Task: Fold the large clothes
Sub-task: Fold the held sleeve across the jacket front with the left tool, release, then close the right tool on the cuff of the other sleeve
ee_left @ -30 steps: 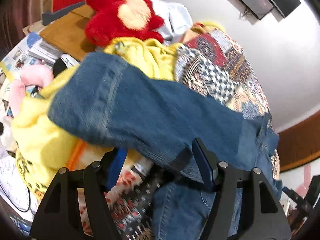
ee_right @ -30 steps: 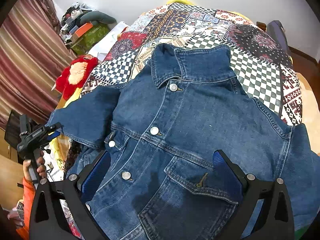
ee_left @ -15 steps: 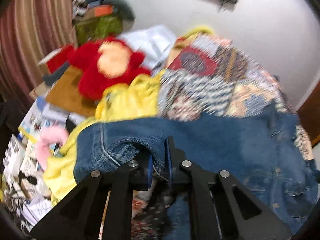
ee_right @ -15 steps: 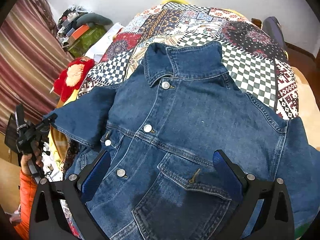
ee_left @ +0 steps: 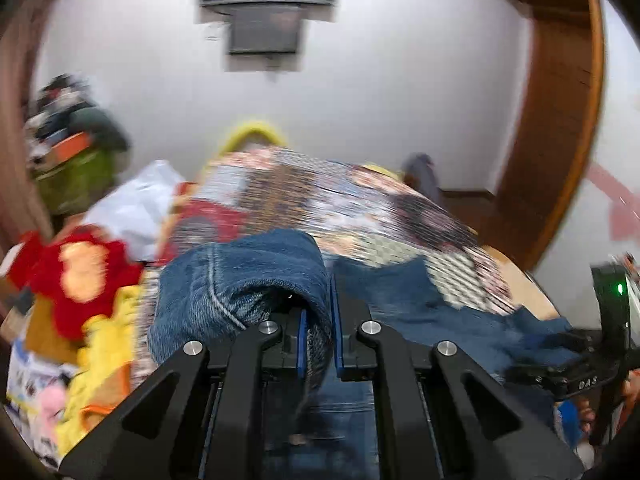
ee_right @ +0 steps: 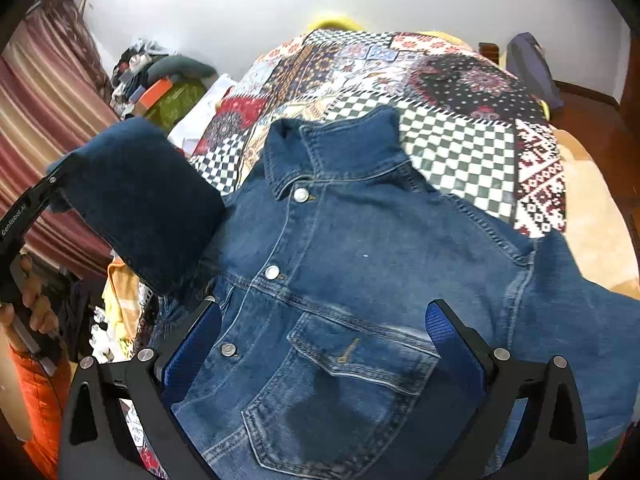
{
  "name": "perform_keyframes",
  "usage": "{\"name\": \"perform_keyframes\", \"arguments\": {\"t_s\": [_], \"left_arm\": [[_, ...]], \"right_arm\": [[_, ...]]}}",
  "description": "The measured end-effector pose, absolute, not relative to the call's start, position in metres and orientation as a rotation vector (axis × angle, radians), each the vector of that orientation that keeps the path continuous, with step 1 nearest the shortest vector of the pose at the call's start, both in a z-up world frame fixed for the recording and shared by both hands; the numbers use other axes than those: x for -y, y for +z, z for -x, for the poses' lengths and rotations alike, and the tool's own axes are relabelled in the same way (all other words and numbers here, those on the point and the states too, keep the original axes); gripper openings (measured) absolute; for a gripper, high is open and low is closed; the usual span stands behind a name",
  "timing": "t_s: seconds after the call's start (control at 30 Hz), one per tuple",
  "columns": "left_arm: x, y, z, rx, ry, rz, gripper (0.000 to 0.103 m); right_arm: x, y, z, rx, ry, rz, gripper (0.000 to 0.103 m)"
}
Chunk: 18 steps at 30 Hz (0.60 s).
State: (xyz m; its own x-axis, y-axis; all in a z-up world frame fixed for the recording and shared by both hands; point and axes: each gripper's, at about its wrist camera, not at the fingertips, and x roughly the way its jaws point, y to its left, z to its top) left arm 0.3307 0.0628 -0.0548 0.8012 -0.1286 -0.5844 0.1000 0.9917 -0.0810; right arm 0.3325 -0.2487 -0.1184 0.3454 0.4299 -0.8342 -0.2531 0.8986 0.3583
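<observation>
My left gripper (ee_left: 318, 344) is clenched on the cuff of the left sleeve (ee_left: 244, 280). A second ago those pads stood apart with the sleeve lying flat between them; they closed on the denim, and now the sleeve is up off the bed, bunched over my fingers. From the right side I see the same sleeve (ee_right: 140, 200) hanging as a dark lump in the air beside the jacket's shoulder, with my left hand (ee_right: 32, 304) below it. So the pick is made, and I judge the next thing is to carry the sleeve across the chest for the first fold.

My right gripper (ee_right: 324, 344) is released, its pads wide apart over the chest pocket (ee_right: 348, 364), holding nothing. It has crept only a little over the jacket in that time.

The jacket (ee_right: 380, 248) lies face up and buttoned on the quilt (ee_right: 460, 148), collar toward the far wall. Its right sleeve spreads off toward the bed's right edge, where bare mattress shows. On the left the bed edge is crowded: a red plush (ee_left: 80, 276), yellow cloth and papers sit just beside the jacket, so I would lift the sleeve inward, not swing it out. Over the chest the way is open.
</observation>
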Motion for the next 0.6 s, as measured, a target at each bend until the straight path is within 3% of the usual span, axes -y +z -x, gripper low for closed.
{"name": "perform_keyframes", "arguments": {"t_s": [0.4, 0.53, 0.6], "left_arm": [[0.064, -0.197, -0.353, -1.094, -0.441, 0.005, 0.009], [0.071, -0.206, -0.345, -1.159, -0.476, 0.002, 0.011], [0.067, -0.199, -0.339, -1.150, -0.476, -0.001, 0.030]], "right_arm": [[0.298, -0.113, -0.331, -1.128, 0.364, -0.218, 0.102], [0.297, -0.119, -0.330, -1.146, 0.359, -0.201, 0.102], [0.292, -0.121, -0.330, -1.155, 0.365, -0.194, 0.102]]}}
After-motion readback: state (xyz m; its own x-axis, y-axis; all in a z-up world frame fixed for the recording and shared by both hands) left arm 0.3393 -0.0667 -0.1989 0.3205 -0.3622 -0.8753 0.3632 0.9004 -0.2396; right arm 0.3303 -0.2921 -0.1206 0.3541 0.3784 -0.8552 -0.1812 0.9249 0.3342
